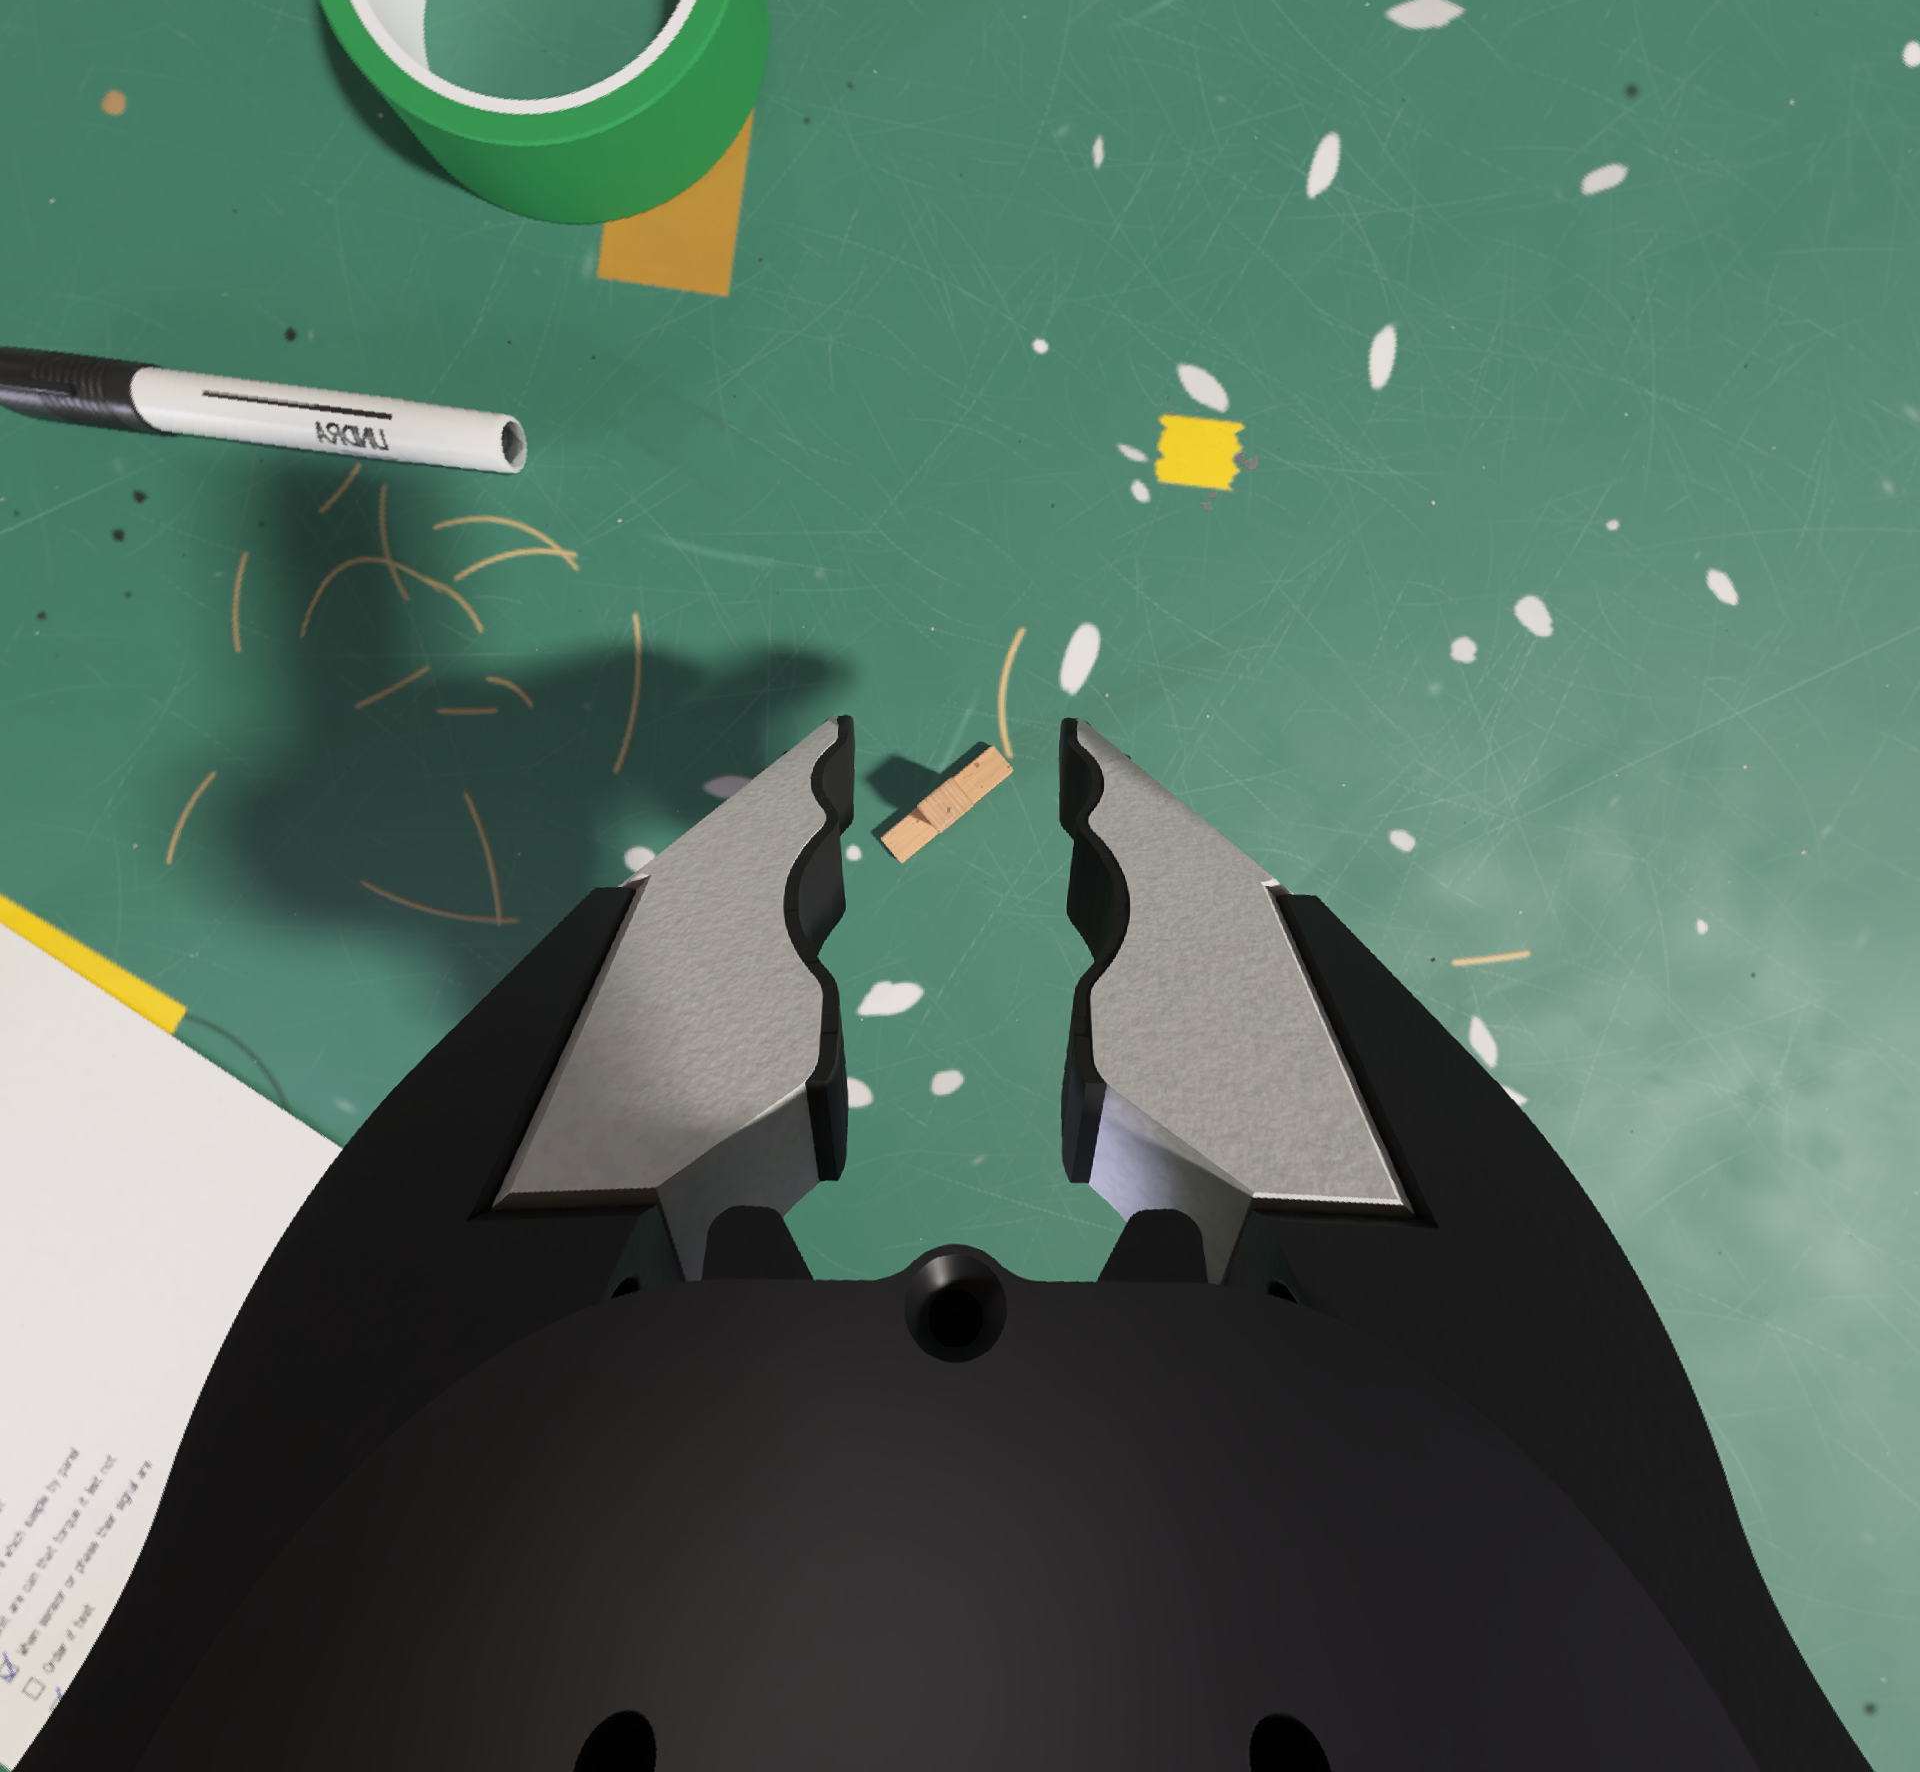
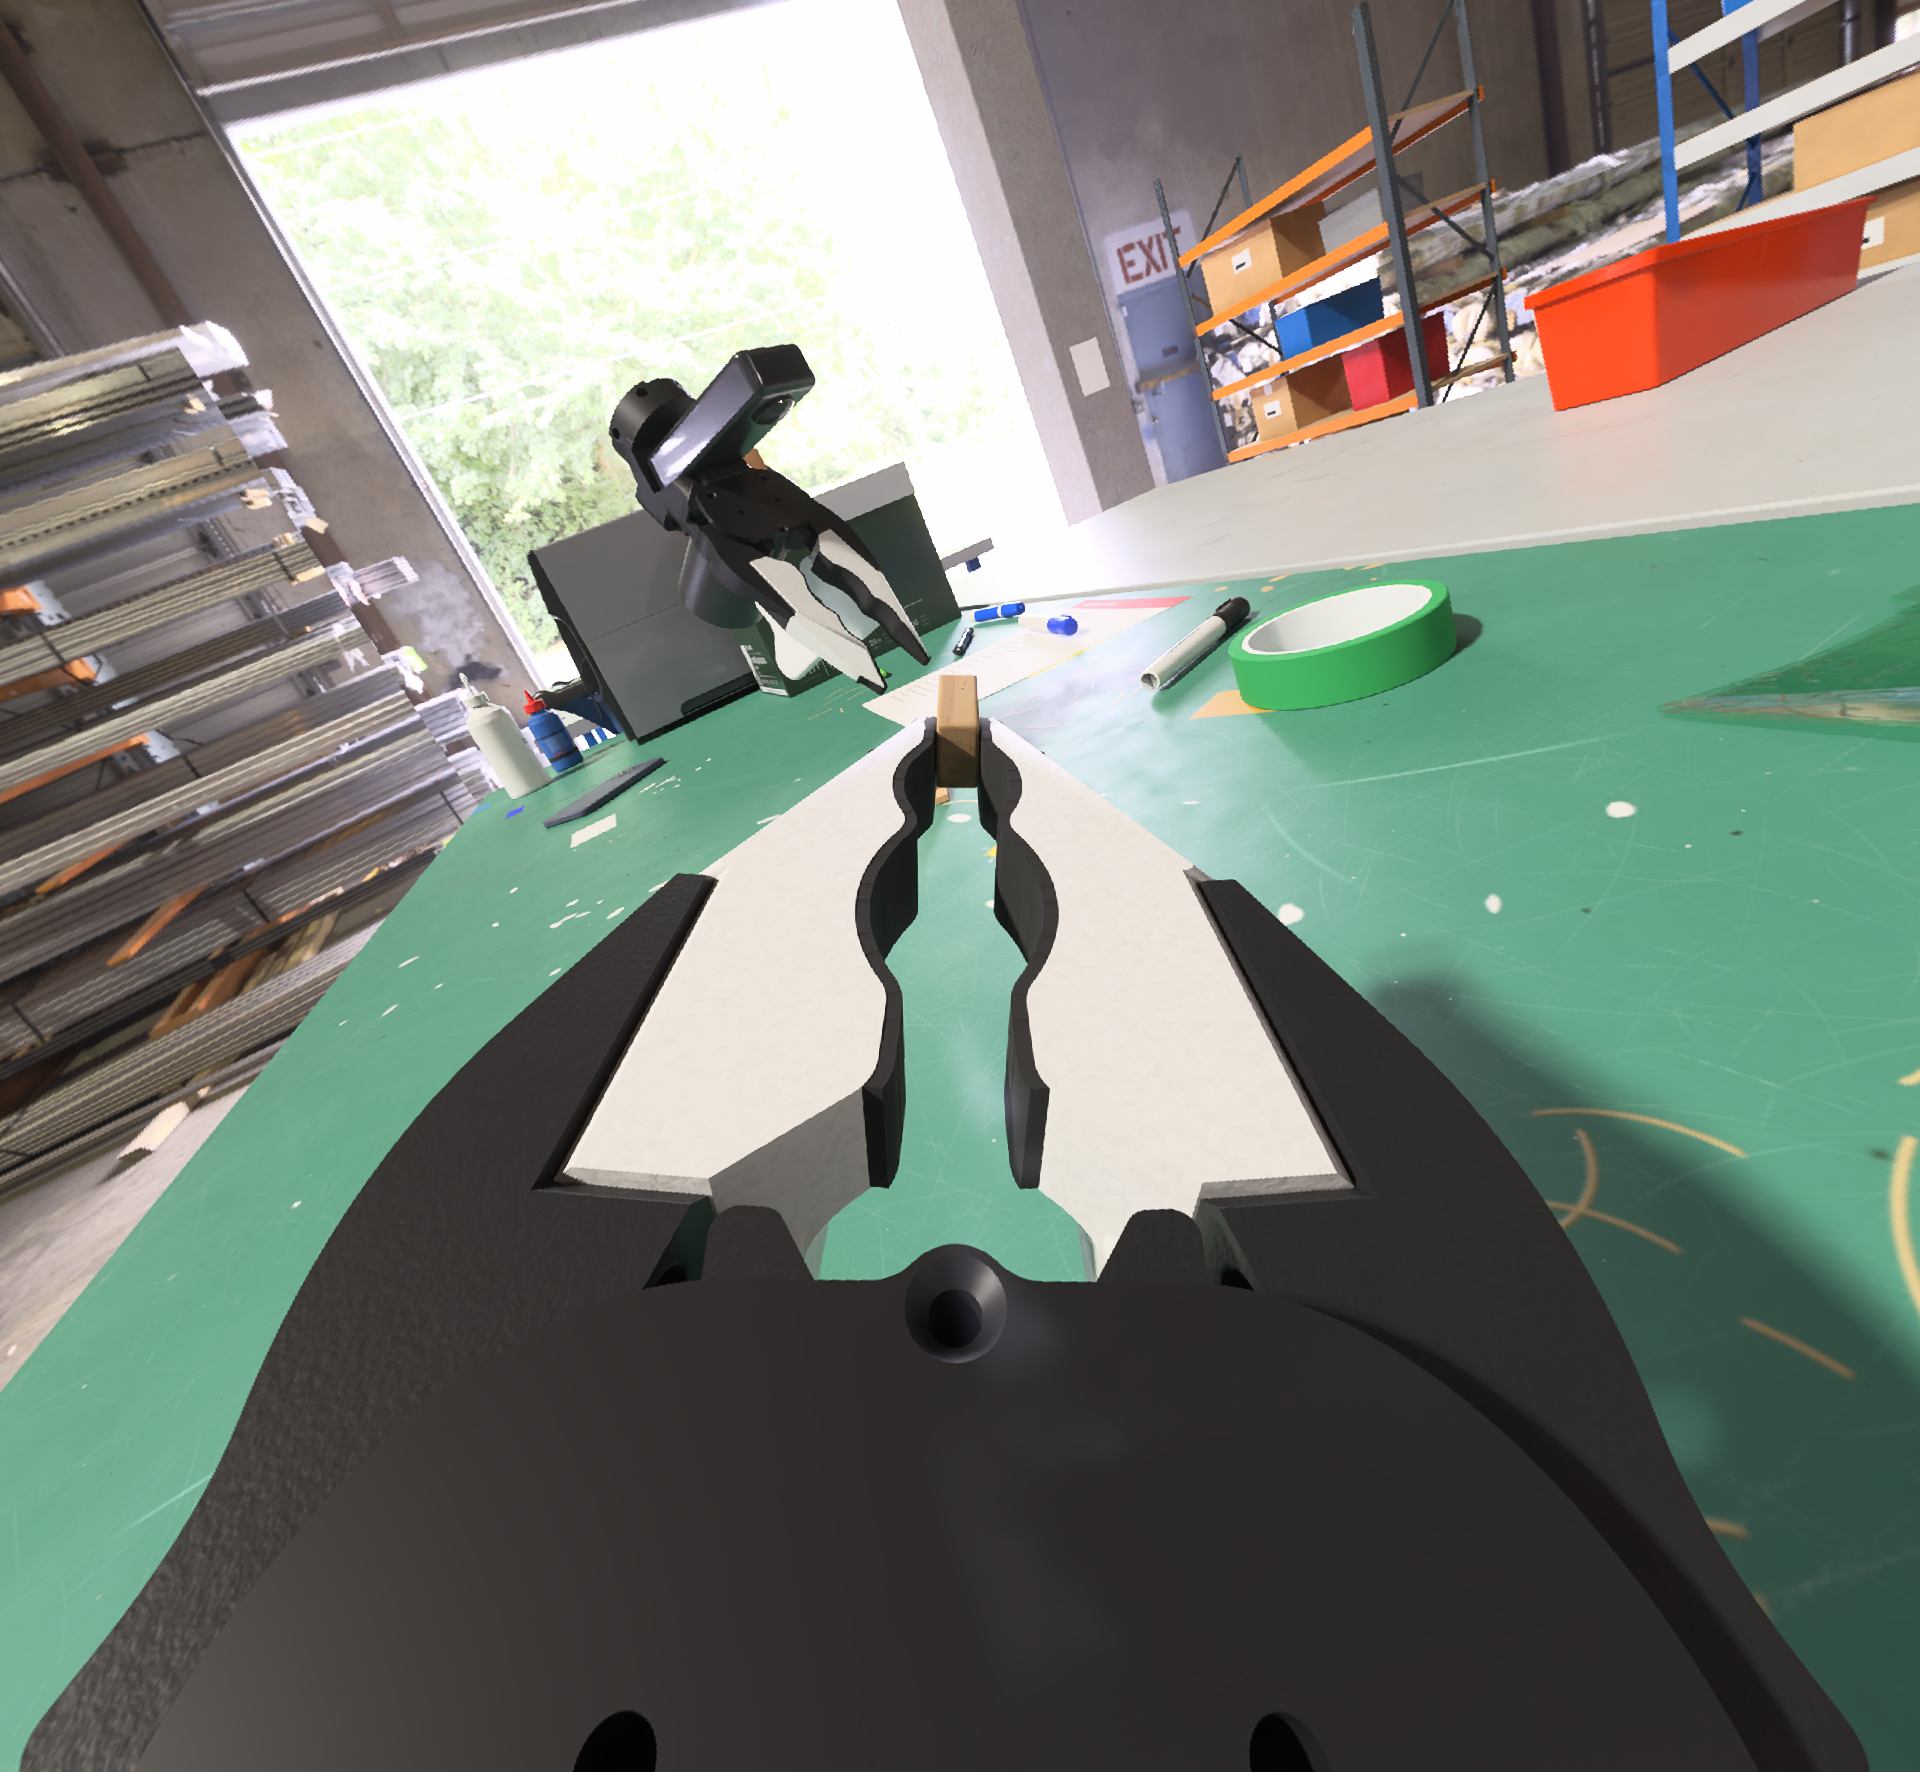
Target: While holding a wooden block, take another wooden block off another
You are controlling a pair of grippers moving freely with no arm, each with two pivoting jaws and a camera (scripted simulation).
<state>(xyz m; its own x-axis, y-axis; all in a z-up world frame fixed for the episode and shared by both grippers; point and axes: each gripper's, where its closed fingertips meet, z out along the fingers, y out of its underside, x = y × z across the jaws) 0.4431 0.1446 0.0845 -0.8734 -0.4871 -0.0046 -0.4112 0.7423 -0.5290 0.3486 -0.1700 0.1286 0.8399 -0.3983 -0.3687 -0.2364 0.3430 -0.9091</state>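
Two grippers are over a green mat [image 1: 1351, 787]. The left gripper [image 1: 956, 756] looks straight down, its jaws are apart and nothing is between them. Below the gap, on the mat, lie the wooden blocks [image 1: 947, 804]: a small one sits across a longer one, and both are turned diagonally. I cannot tell if the gripper touches them; it seems to be above them.

The right gripper [image 2: 958, 751] is low over the mat and its jaws are closed on another wooden block [image 2: 957, 730], which stands upright between the tips and sticks out above them. In the right wrist view the left gripper [image 2: 878, 673] is seen farther off, tilted down, jaws apart.

On the mat there are also a roll of green tape [image 1: 540, 29], a marker [image 1: 312, 423] near it, a sheet of paper [image 1: 125, 1255] and a small yellow piece of tape [image 1: 1197, 452]. A red bin [image 2: 1694, 314] stands far behind on a grey surface.
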